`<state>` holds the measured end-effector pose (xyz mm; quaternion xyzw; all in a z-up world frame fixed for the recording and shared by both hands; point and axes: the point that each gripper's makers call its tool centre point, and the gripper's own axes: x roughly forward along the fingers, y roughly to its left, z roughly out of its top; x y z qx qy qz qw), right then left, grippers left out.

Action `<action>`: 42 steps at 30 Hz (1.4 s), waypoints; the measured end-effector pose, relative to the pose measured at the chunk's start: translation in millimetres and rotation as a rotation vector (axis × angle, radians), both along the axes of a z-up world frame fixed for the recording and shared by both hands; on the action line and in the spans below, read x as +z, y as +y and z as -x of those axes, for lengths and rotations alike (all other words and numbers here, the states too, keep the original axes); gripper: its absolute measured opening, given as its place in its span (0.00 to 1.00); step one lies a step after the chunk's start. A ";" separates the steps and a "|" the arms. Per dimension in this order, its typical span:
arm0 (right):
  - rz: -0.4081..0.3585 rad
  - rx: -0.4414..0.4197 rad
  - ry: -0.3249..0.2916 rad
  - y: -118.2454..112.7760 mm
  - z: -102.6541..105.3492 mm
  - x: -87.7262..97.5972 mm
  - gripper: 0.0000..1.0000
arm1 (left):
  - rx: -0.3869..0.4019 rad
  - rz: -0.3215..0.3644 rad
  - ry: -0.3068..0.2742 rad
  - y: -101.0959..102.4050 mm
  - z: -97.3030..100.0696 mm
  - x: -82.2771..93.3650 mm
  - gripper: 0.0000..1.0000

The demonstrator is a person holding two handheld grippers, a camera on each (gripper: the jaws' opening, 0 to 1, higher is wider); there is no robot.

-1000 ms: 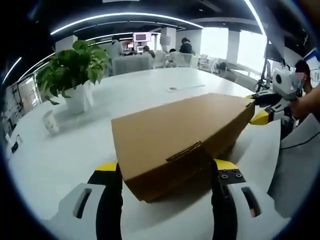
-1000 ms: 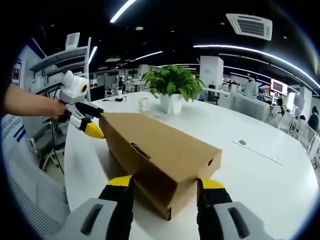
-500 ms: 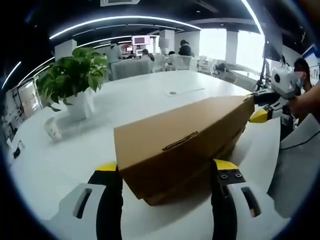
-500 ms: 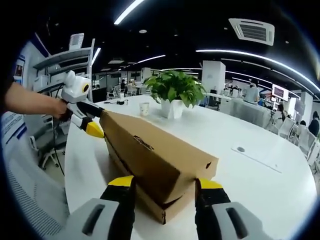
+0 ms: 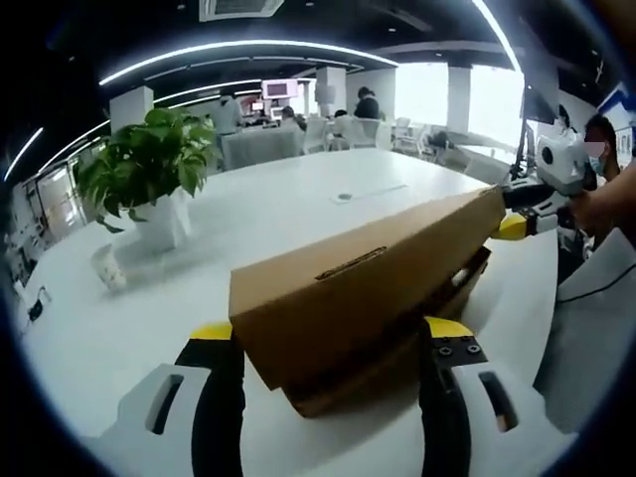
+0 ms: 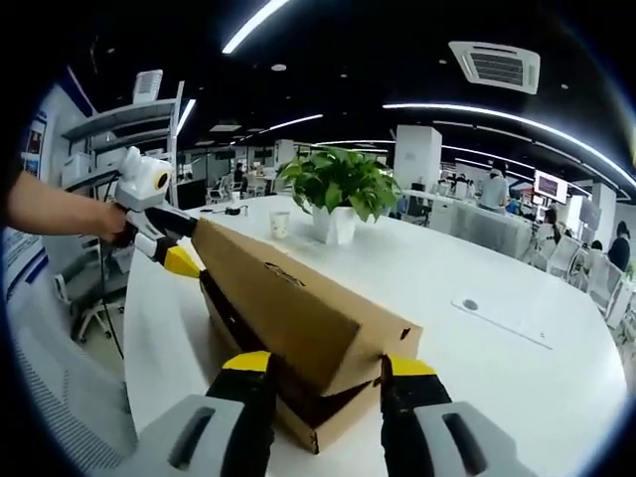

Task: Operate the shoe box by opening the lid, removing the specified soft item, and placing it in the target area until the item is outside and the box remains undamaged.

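Left gripper view: left gripper (image 5: 328, 343) grasping shoe box lid (image 5: 368, 283) end, raised off base (image 5: 397, 343) at 6; right gripper (image 5: 517, 227) at 3. Right gripper view: right gripper (image 6: 323, 370) grasping lid (image 6: 288, 298) at 6; plant (image 6: 336, 189) at 12.

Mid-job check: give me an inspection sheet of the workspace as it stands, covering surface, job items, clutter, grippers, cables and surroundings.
Surface: white table, broad and curved.
Job's things: cardboard shoe box; its lid is lifted off the base, with a dark gap showing beneath. Soft item: not visible inside.
Clutter: potted plant and paper cup, both apart from the box.
Grippers: left gripper and right gripper are at opposite ends of the box, jaws astride the lid ends; whether they pinch it cannot be told.
Cables: a dark cable beyond the table's edge, by the person's arm.
Surroundings: open office, with people seated at distant desks, ceiling strip lights and shelving.
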<state>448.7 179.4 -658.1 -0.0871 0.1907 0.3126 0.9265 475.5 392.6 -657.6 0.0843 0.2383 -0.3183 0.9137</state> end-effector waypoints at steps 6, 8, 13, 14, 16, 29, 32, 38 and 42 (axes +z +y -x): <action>0.002 -0.011 -0.020 -2.8 -5.0 6.3 0.33 | 0.000 0.001 -0.022 0.7 -4.2 6.9 0.70; 0.000 -0.015 -0.023 -3.4 -6.5 8.0 0.32 | 0.000 0.002 -0.026 0.9 -5.4 8.4 0.70; 0.008 -0.026 -0.045 -7.3 -13.8 15.0 0.28 | 0.002 -0.001 -0.049 2.1 -11.9 15.5 0.68; 0.009 -0.028 -0.049 -8.0 -15.0 16.2 0.26 | 0.004 -0.001 -0.051 2.2 -13.1 16.7 0.67; 0.011 -0.034 -0.057 -9.6 -18.4 19.5 0.25 | 0.008 0.000 -0.061 2.6 -16.3 20.0 0.67; 0.028 -0.067 -0.088 -16.6 -33.2 31.6 0.15 | 0.028 -0.014 -0.101 6.4 -34.0 31.5 0.59; 0.032 -0.072 -0.094 -18.6 -37.0 33.3 0.13 | 0.035 -0.016 -0.105 7.6 -38.8 32.4 0.57; 0.039 -0.087 -0.105 -22.3 -43.7 37.4 0.08 | 0.049 -0.013 -0.117 11.7 -45.8 36.4 0.50; 0.043 -0.092 -0.111 -24.8 -47.2 39.4 0.05 | 0.059 -0.023 -0.128 14.5 -50.3 38.1 0.45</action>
